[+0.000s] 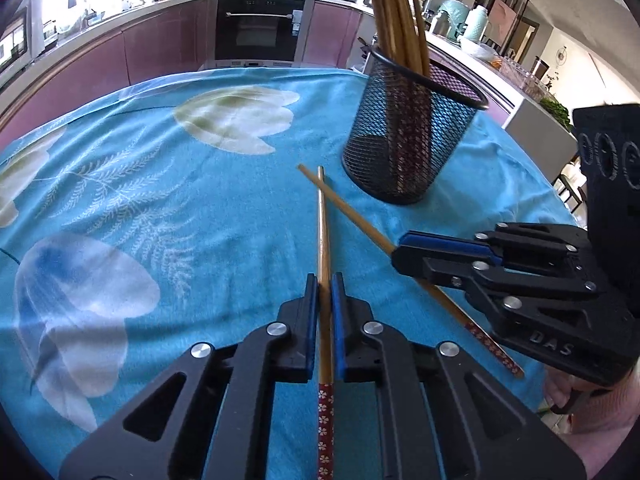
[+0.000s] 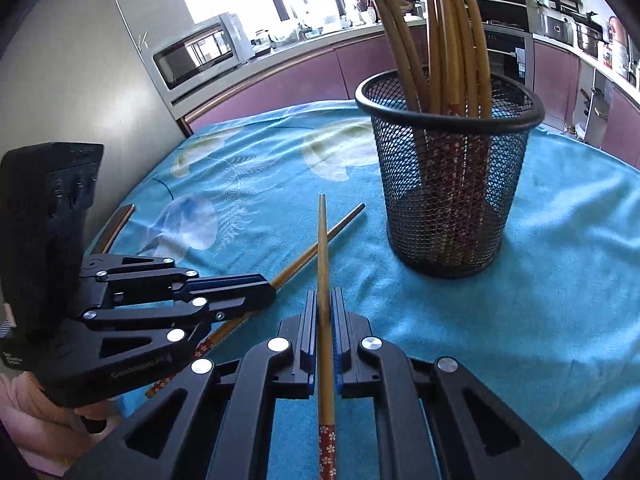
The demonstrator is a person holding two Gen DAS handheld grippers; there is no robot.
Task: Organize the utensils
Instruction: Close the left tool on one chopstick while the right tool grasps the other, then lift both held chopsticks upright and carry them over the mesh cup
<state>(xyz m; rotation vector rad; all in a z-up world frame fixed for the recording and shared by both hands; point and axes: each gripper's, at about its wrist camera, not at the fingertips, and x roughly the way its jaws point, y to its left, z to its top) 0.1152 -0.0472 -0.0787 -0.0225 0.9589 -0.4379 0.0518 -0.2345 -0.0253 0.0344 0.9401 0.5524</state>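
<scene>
Now my left gripper [image 1: 325, 292] and right gripper [image 2: 325, 308] each clench one of two bamboo chopsticks [image 1: 322, 220], tips crossing near the black mesh cup [image 1: 404, 136] of chopsticks on the blue-clothed table [image 1: 160, 200].

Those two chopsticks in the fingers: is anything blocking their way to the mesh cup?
Nothing on the cloth lies between them and the mesh cup. But the left chopstick and right chopstick cross near their tips, and the chopsticks already inside crowd the opening.

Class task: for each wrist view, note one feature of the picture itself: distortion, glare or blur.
Left wrist view: fisheye bends the tablecloth edge into a curve, and the window is blown out white. Right wrist view: the chopsticks in the mesh holder bow outward; window glare again; both views are dark at the corners.
</scene>
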